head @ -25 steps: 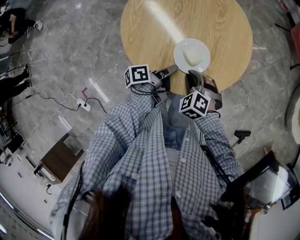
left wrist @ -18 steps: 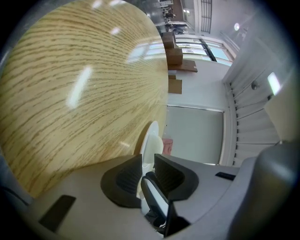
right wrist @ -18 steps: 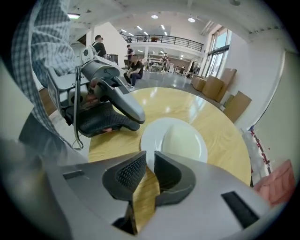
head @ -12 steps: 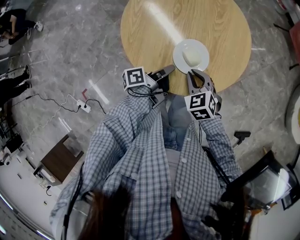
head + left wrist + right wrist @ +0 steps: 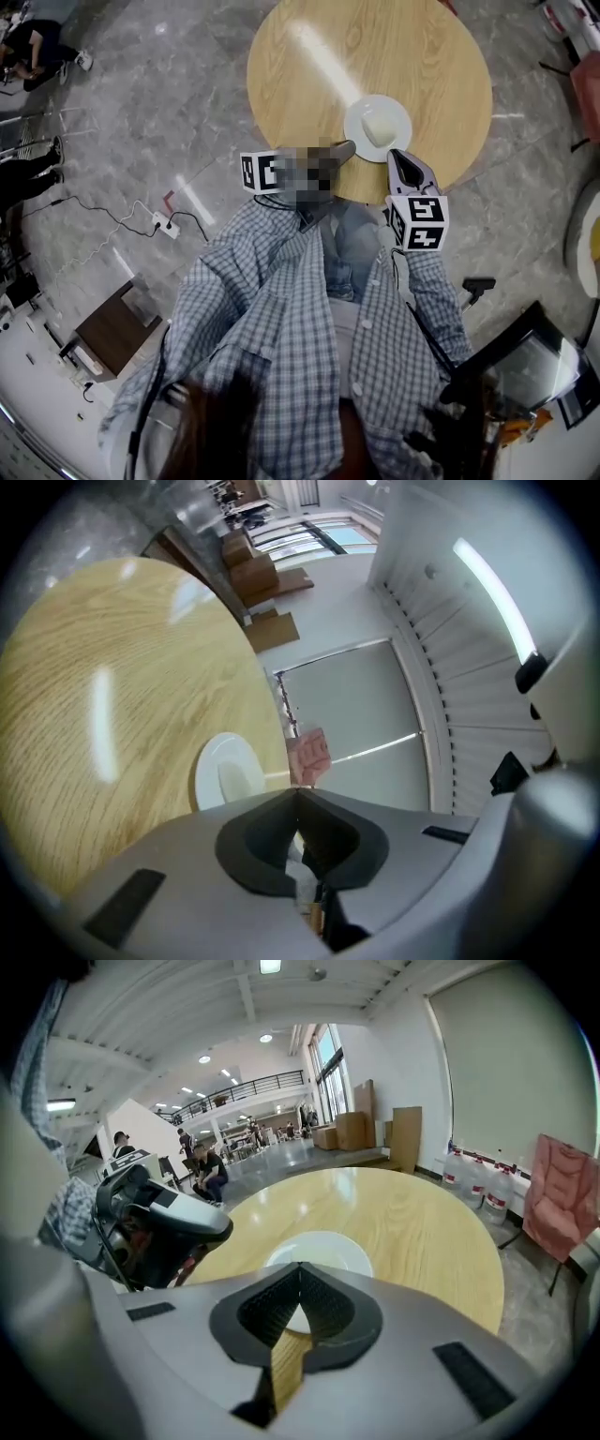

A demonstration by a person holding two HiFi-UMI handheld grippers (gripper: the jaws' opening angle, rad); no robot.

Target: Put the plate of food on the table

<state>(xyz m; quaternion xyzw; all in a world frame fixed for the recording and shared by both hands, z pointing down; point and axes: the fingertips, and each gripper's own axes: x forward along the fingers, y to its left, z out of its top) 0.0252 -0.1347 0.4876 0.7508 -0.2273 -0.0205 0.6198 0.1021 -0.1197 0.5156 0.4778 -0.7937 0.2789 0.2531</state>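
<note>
the white plate (image 5: 355, 132) with a pale mound of food (image 5: 380, 125) sits on the round wooden table (image 5: 309, 84), near its edge. the left gripper (image 5: 345, 148) is clenched and empty, just beside the plate. the right gripper (image 5: 397, 156) has just closed its jaws on nothing.

One plate (image 5: 354, 127), one table (image 5: 422, 56), two hand-held grippers: left (image 5: 345, 148), right (image 5: 396, 156).

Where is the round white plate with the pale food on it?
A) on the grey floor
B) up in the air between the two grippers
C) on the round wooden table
C: the round white plate sits flat on the round light-wood table, near its edge.
</note>
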